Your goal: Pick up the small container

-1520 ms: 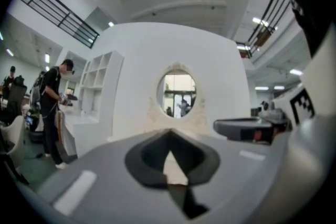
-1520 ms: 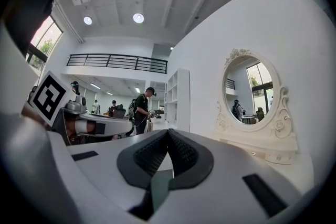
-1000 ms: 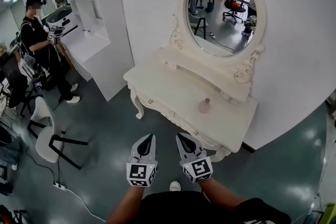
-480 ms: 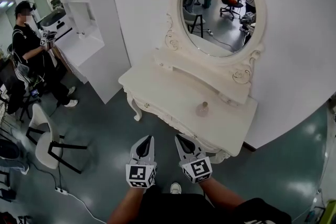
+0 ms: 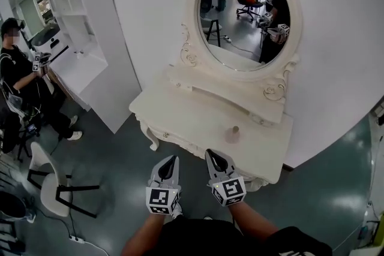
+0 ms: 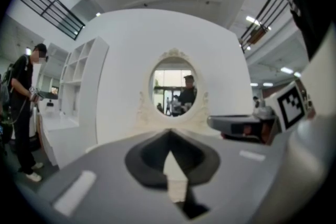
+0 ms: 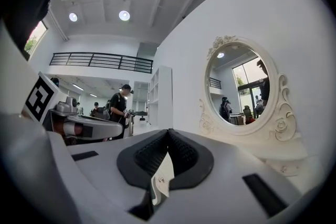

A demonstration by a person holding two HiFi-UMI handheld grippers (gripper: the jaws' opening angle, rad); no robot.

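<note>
A small pale pink container (image 5: 233,134) stands upright on the white dressing table (image 5: 180,117), toward its right front. My left gripper (image 5: 168,162) and my right gripper (image 5: 213,156) hang side by side over the floor just in front of the table's front edge, both shut with nothing between the jaws. The right gripper is the closer one, a short way below and left of the container. In the left gripper view the jaws (image 6: 169,134) meet at the tip and point at the oval mirror (image 6: 173,93). The right gripper view shows its jaws (image 7: 168,134) closed; the container is hidden there.
The oval mirror (image 5: 243,12) rises behind the table with a raised shelf (image 5: 240,93) below it. A white shelving unit (image 5: 78,27) stands at the left. A person (image 5: 18,87) with grippers stands far left near a white chair (image 5: 48,171). Green floor lies round the table.
The table and the container have shifted closer and a little left in the head view as I moved up to them. Both grippers stay shut and keep their place in front of me.
</note>
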